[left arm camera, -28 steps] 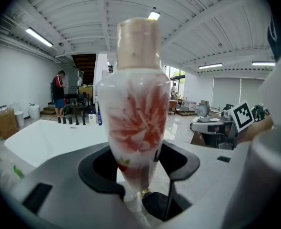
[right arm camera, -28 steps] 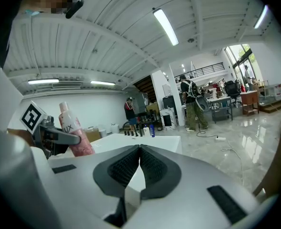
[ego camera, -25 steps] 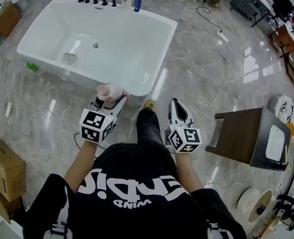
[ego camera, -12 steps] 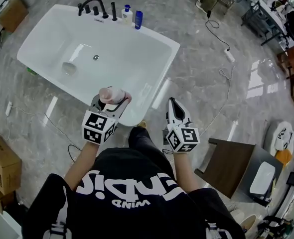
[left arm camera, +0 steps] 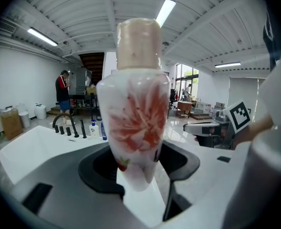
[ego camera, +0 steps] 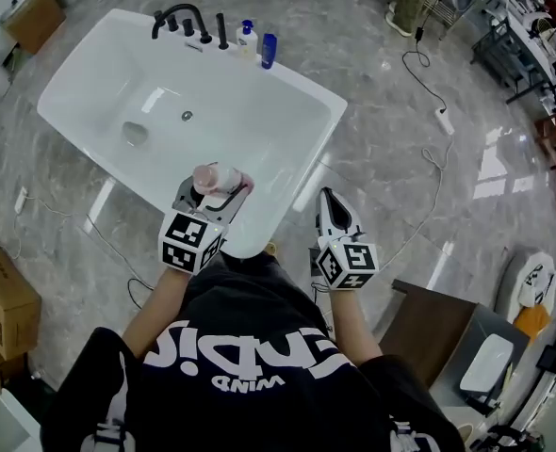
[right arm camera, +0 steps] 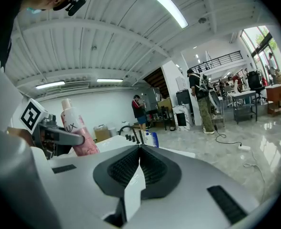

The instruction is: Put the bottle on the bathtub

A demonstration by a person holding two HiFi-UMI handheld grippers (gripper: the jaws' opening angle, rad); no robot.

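- Polished grey stone floor [ego camera: 391, 130] fills the room and throws back the ceiling lights in bright streaks. A white bathtub [ego camera: 308, 81] stands on it at an angle in front of the person.
- From where I stand, the task looks about half done. The bottle [ego camera: 211, 176] is picked up and carried to the tub, but it is not yet set down.
- The left gripper [ego camera: 214, 194] holds the bottle upright, its fingers pinching the lower body from both sides. The bottle hangs above the near end of the tub, close to the near rim. I cannot tell whether it is over the rim itself or just inside it.
- The right gripper [ego camera: 328, 198] is out over the floor, just beside the tub's near corner. Its fingers are pressed together with nothing between them.
- What is left, I would say, is to lower the bottle onto a flat stretch of rim and let go.
- The bottle looks like smooth white plastic with a red-pink flower print. It has rounded shoulders and a plain pale cylinder cap.
- The tub is glossy and rectangular, with softened corners and a broad flat rim, so it should be slick but level.
- At the far rim stand a black tap [ego camera: 178, 17], a white pump bottle [ego camera: 247, 39] and a small blue bottle [ego camera: 269, 51], all upright.
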